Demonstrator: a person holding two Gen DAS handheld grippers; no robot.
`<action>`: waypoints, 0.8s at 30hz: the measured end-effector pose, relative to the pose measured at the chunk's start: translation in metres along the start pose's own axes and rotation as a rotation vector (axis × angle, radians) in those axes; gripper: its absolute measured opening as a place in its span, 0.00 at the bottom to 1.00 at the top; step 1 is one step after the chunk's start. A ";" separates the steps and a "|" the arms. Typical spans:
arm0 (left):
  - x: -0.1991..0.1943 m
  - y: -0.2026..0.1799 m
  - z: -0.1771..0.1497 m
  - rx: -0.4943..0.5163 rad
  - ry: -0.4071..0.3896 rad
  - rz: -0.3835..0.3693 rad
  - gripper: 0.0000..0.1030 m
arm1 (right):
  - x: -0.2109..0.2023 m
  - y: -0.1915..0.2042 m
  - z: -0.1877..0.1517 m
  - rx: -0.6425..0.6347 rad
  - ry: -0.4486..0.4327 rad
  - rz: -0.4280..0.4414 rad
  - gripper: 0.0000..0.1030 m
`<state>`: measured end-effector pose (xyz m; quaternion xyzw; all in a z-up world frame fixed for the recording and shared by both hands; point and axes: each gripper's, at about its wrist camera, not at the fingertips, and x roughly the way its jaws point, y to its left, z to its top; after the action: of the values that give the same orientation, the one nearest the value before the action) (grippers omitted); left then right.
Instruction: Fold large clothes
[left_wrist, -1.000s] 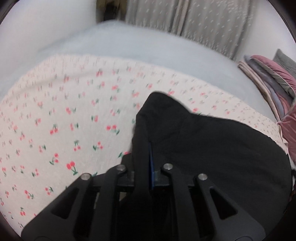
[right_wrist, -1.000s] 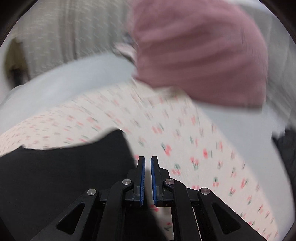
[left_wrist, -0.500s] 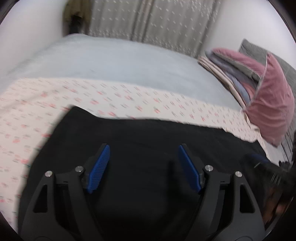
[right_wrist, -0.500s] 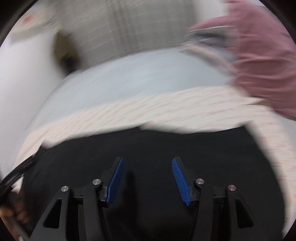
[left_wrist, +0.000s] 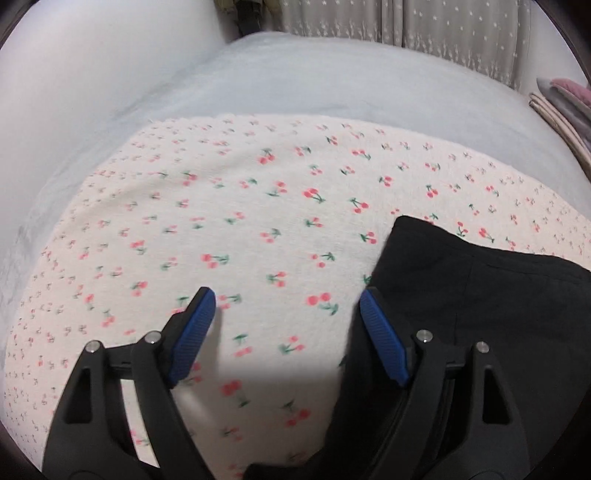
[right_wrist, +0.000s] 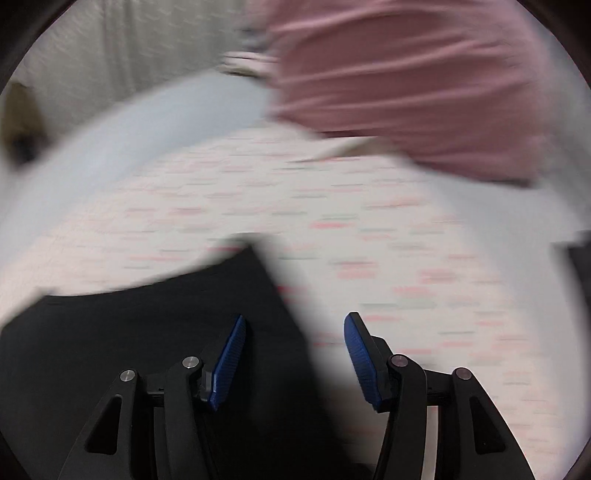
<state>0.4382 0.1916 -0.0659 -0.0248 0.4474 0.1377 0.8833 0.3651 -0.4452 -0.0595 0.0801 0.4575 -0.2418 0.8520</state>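
Note:
A black garment (left_wrist: 480, 314) lies flat on a cherry-print sheet (left_wrist: 258, 221). My left gripper (left_wrist: 286, 293) hovers over the sheet just left of the garment's left edge. Its jaws are opening and nothing sits between them; the right finger (left_wrist: 384, 339) overlaps the black cloth's edge. The right wrist view is motion-blurred. There the black garment (right_wrist: 147, 332) fills the lower left, and my right gripper (right_wrist: 295, 317) hangs over its right edge. Its jaws are opening; the cloth's edge runs under the gap and the pads do not press on it.
A pale blue bedcover (left_wrist: 332, 74) stretches beyond the sheet toward a patterned curtain (left_wrist: 443, 29). Folded fabrics (left_wrist: 554, 103) are stacked at the far right. A big pink pillow (right_wrist: 406, 81) sits close behind the right gripper. A white wall (left_wrist: 74, 74) borders the left.
The left gripper has let go of the black cloth and opened wide; the right gripper opened from shut. Both swept over the garment, then out to its left and right edges.

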 end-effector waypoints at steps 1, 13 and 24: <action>-0.012 0.000 -0.005 0.011 -0.018 -0.047 0.79 | -0.006 -0.005 -0.003 -0.011 -0.013 0.006 0.56; -0.168 -0.109 -0.142 0.220 -0.147 -0.505 0.79 | -0.150 0.109 -0.140 -0.304 -0.136 0.420 0.70; -0.161 -0.054 -0.203 0.142 -0.006 -0.309 0.80 | -0.147 0.038 -0.209 -0.143 -0.051 0.326 0.72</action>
<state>0.2025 0.0697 -0.0633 -0.0302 0.4444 -0.0316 0.8948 0.1607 -0.2876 -0.0609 0.0863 0.4326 -0.0693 0.8948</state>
